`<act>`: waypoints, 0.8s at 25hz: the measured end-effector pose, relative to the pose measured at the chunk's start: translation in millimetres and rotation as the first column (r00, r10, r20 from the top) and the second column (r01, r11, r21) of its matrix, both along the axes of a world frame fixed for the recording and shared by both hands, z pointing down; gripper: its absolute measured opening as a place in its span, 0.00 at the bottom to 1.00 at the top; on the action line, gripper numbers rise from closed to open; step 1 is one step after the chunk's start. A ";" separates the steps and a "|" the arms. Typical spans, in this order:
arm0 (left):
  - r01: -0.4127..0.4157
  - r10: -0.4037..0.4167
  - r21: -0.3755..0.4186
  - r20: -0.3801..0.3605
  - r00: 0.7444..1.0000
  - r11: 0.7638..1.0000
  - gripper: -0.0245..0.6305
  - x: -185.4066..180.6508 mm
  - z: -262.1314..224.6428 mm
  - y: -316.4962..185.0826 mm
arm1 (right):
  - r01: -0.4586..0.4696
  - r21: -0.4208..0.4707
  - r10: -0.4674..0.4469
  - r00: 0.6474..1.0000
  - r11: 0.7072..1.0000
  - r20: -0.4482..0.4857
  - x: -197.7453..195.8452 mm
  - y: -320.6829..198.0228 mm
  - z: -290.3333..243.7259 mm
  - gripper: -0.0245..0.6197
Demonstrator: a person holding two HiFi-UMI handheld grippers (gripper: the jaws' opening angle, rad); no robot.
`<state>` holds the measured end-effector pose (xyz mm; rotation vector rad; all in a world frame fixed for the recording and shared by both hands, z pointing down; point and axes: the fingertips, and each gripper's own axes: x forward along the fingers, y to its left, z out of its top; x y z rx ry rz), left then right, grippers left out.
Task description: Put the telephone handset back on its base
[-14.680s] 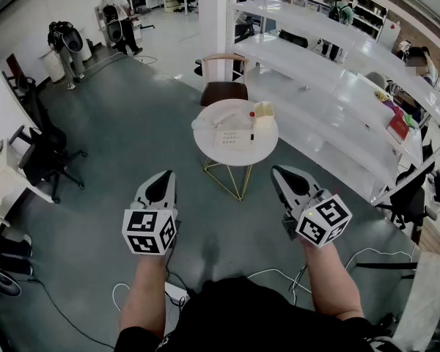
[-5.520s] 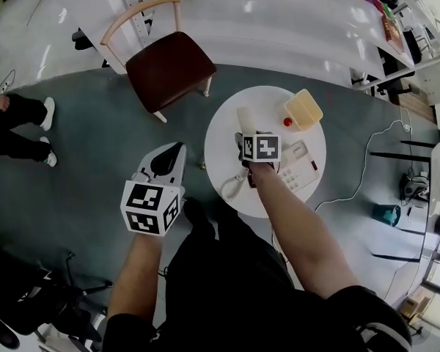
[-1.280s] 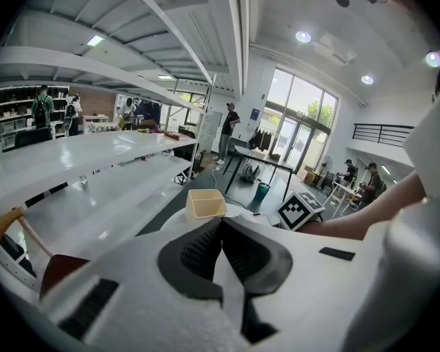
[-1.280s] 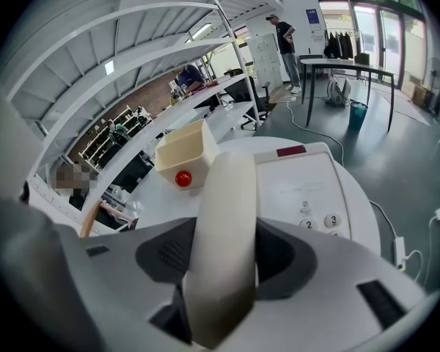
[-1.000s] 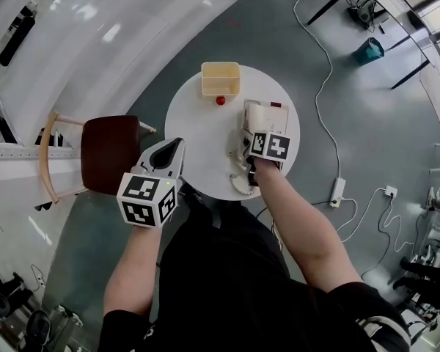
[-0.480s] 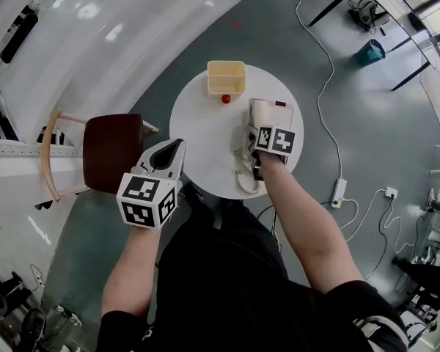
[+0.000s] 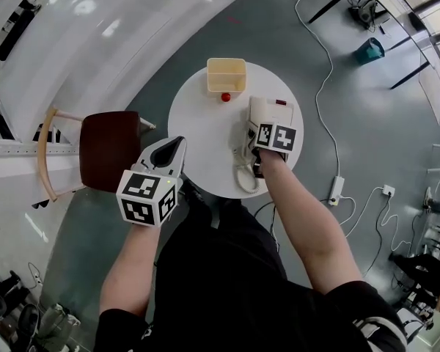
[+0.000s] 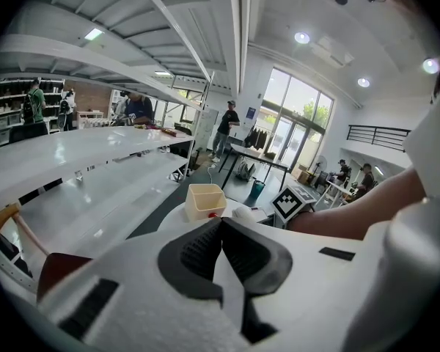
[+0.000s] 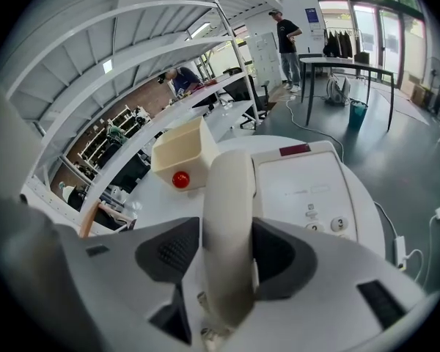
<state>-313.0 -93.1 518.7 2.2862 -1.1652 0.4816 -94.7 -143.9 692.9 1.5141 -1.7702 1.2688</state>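
Note:
My right gripper (image 9: 227, 254) is shut on the cream telephone handset (image 9: 227, 211), its dark pads pressing on both sides. The handset lies lengthwise along the left side of the white telephone base (image 9: 308, 189), whose number keys show beside it. I cannot tell whether the handset rests in the cradle. In the head view the right gripper (image 7: 268, 132) hangs over the telephone base (image 7: 279, 111) on the round white table (image 7: 198, 130), with the coiled cord (image 7: 243, 176) trailing toward me. My left gripper (image 7: 170, 151) stays shut and empty at the table's near left edge, also seen as the left gripper (image 8: 221, 229).
A cream open box (image 7: 226, 75) stands at the table's far side with a small red ball (image 7: 225, 97) beside it. A brown chair (image 7: 106, 152) sits left of the table. Long white shelves run at upper left. Cables and a power strip (image 7: 339, 189) lie on the floor at right.
The right gripper with the handset has edged slightly right over the base. The left gripper has held still.

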 end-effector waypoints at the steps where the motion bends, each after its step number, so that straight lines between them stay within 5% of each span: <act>1: -0.003 0.003 -0.002 -0.003 1.000 1.000 0.05 1.9 0.6 -0.7 | 0.000 0.002 0.000 1.000 1.000 0.007 0.2 0.0 -1.2 0.39; 12: -0.034 0.034 -0.012 -0.013 0.999 0.999 0.05 10.6 4.7 -5.5 | -0.021 0.007 0.020 0.996 1.000 0.083 0.3 0.4 -3.3 0.33; 20: -0.047 0.047 -0.005 -0.016 0.999 0.999 0.05 8.6 -0.4 -8.2 | -0.007 0.029 0.005 0.999 1.000 0.044 3.2 7.4 -8.8 0.40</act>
